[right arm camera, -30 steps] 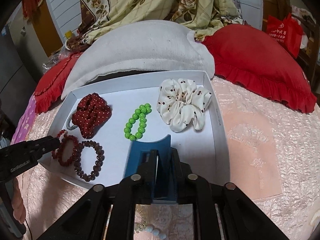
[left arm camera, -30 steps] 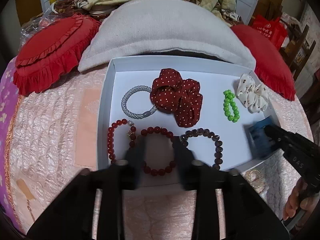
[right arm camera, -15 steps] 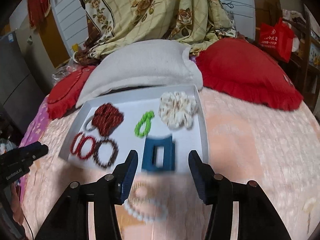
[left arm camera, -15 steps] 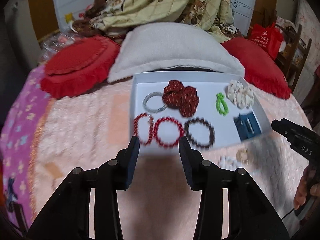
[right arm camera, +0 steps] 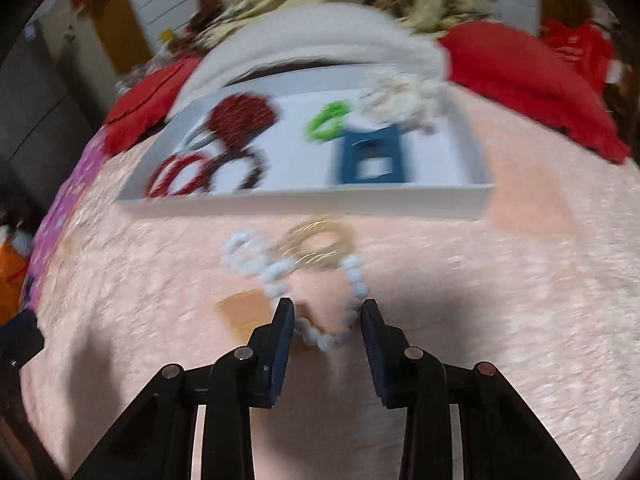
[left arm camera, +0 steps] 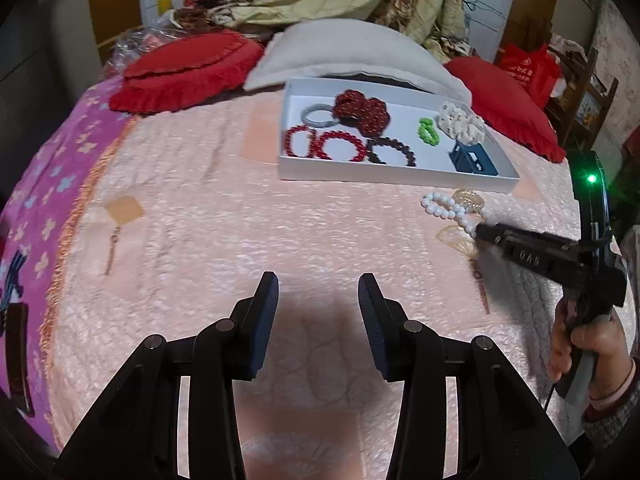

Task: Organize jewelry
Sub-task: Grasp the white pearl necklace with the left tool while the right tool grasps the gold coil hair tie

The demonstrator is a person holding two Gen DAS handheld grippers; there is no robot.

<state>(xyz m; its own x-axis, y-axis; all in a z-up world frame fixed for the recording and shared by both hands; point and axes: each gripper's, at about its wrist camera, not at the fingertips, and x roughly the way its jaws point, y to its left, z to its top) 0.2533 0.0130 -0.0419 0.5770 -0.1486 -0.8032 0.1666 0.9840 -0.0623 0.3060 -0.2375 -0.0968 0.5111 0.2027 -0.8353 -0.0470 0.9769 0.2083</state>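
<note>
The bed (left arm camera: 280, 220), covered with a pink quilted spread, carries everything. A white tray (left arm camera: 384, 178) sits toward the bed's far edge, just in front of the pillows, and already holds most of the pieces: a dark red dotted scrunchie (left arm camera: 360, 110), a cream scrunchie (left arm camera: 460, 122), two red bead bracelets (left arm camera: 324, 146), a dark bead bracelet (left arm camera: 394, 152), a grey band (left arm camera: 316, 117), a blue clip (left arm camera: 474, 158) in the near right corner, and a small green bead ring (left arm camera: 428, 132).

Step in hand — pick-up of the items not yet in the tray. A white bead bracelet (right arm camera: 292, 280) and a gold ring-shaped band (right arm camera: 318, 246) lie on the spread just outside the tray's near edge, touching each other.

The right gripper (right arm camera: 326, 320) is low over the spread with its jaws apart, and the near loop of the white bead bracelet lies between them (the right wrist view is motion-blurred, so contact cannot be confirmed). The left gripper (left arm camera: 318, 292) hovers over bare spread toward the bed's near edge, jaws apart, holding nothing.

Next move, as judged: close the right jaws on the bead strand, lift clear, and carry it over the tray's near wall to a bare patch of the tray floor. The strand is slack — it will likely hang and swing, so lift high enough to clear the wall.
</note>
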